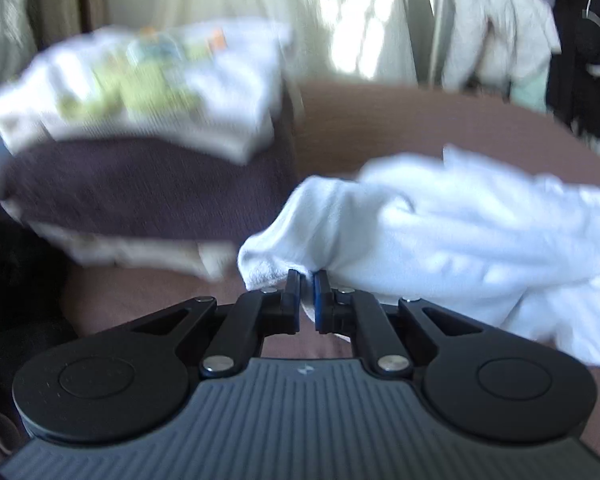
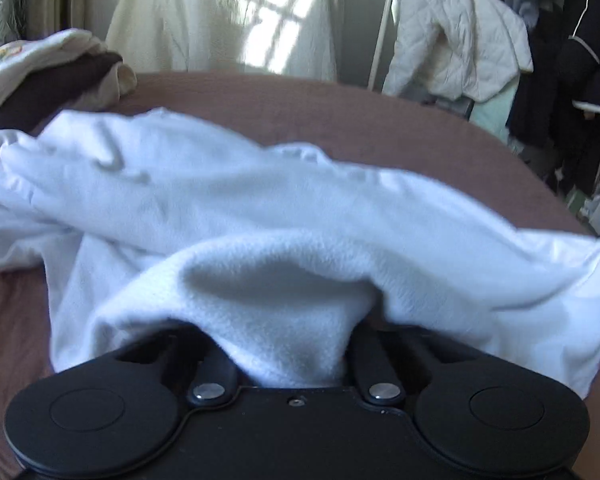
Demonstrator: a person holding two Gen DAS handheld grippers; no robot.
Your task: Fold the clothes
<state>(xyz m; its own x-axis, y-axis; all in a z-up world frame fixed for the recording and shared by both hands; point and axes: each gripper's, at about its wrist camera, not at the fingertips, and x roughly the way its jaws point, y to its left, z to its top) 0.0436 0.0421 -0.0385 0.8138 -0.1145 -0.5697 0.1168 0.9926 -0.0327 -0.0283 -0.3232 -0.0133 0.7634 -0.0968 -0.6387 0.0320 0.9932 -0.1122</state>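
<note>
A white fleece garment [image 1: 440, 224] lies crumpled on the brown bed cover [image 1: 400, 120]. My left gripper [image 1: 307, 280] is shut on an edge of the garment at its left end; the jaws stand nearly together with cloth between them. In the right wrist view the same white garment [image 2: 280, 208] spreads across the brown cover [image 2: 300, 100] and drapes over my right gripper [image 2: 296, 344]. Its fingers are hidden under the cloth, which bunches between the arms.
A stack of folded clothes [image 1: 140, 152], white printed on top of dark brown, sits at the left; it also shows in the right wrist view [image 2: 48, 72]. Jackets [image 2: 460, 40] hang on a rack at the back right. A curtain [image 2: 240, 12] hangs behind the bed.
</note>
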